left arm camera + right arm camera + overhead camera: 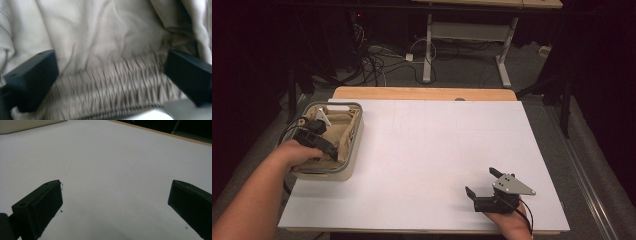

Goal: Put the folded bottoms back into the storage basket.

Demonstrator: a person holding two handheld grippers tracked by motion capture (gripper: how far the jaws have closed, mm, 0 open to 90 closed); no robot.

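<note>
Forearm [252,195] angled over basket [354,145], jaws apart

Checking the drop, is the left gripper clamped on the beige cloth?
No, the left gripper has its jaws wide apart over the beige cloth in the bin.

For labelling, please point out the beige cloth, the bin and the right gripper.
beige cloth [100,45], left gripper view, crumpled middle.
bin [357,131], high view, right rim.
right gripper [480,181], high view, between its fingertips.

My right gripper [115,202] with jaws spread wide and nothing between them, low over the bare white board [105,157], a cream bin [22,125] edge far off, wooden table [162,132] rim beyond
</note>
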